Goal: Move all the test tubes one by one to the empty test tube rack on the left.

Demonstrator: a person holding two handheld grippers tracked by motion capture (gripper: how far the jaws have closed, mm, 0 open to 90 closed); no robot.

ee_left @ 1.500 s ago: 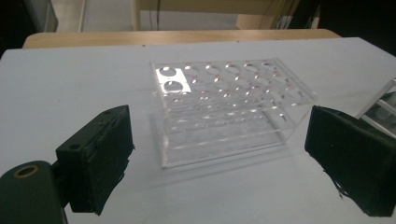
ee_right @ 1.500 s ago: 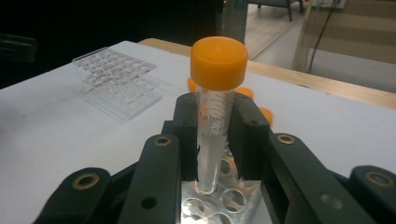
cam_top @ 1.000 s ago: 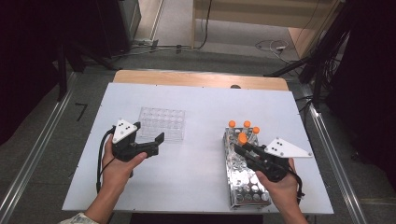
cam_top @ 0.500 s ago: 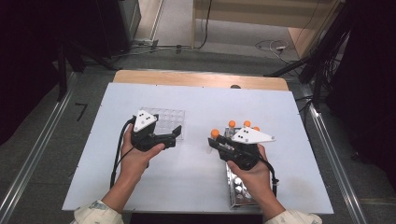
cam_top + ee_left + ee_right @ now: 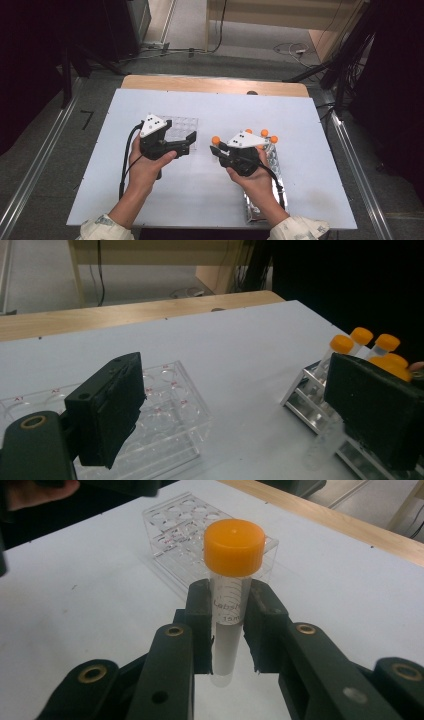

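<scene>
My right gripper (image 5: 227, 600) is shut on a clear tube (image 5: 226, 630) with an orange cap (image 5: 234, 547), which stands upright between its pads. In the high view that gripper (image 5: 218, 149) holds the capped tube (image 5: 215, 140) over the bare table, left of the metal rack (image 5: 270, 165). A few more orange-capped tubes (image 5: 269, 135) stand at the rack's far end. My left gripper (image 5: 187, 143) hovers at the near right corner of the clear well plate (image 5: 181, 124). Its jaws (image 5: 240, 390) are wide open with nothing between them, and they face the rack (image 5: 305, 400).
The white table top (image 5: 300, 115) ends in a wooden strip (image 5: 210, 84) at the far side. The well plate (image 5: 185, 525) lies beyond the held tube in the right gripper view. Cables trail from both grippers toward the near edge.
My right gripper has carried the orange-capped tube left, away from the rack toward the table's middle. My left gripper has shifted right and a little up, onto the well plate's near corner.
</scene>
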